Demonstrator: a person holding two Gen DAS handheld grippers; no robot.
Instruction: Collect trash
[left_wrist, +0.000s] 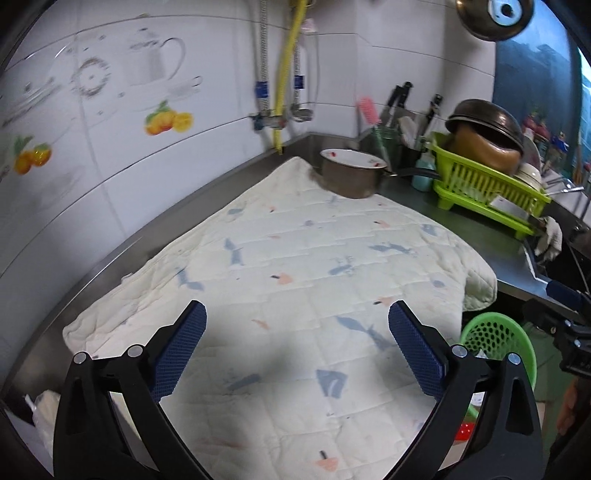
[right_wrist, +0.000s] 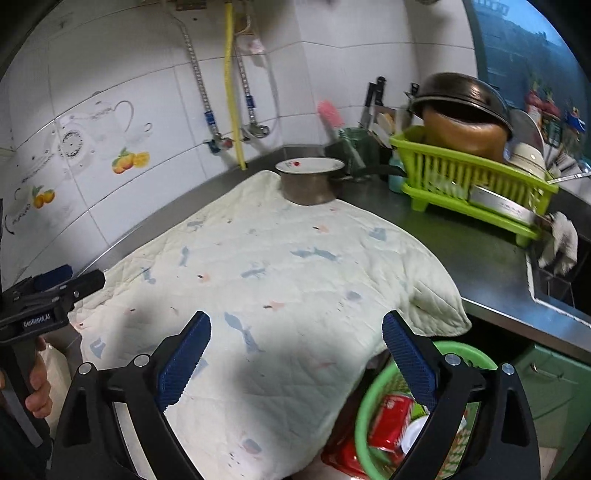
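Over the cloth (left_wrist: 295, 280), both grippers empty.
Left gripper (left_wrist: 297, 341) and right gripper (right_wrist: 295, 347) gape wide; trash (right_wrist: 391, 417) sits in the green basket (right_wrist: 369, 402) at five o'clock, seemingly below counter level, likely just dropped.

Pot (right_wrist: 310, 182) on quilted mat's (right_wrist: 277, 280) far corner; dish rack (right_wrist: 469, 184) right; trash basket (right_wrist: 373, 402) below mat's near-right edge

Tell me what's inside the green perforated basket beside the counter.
The green perforated plastic basket holds a crushed red can and a white piece beside it. The right gripper and the quilted cloth hide the rest.
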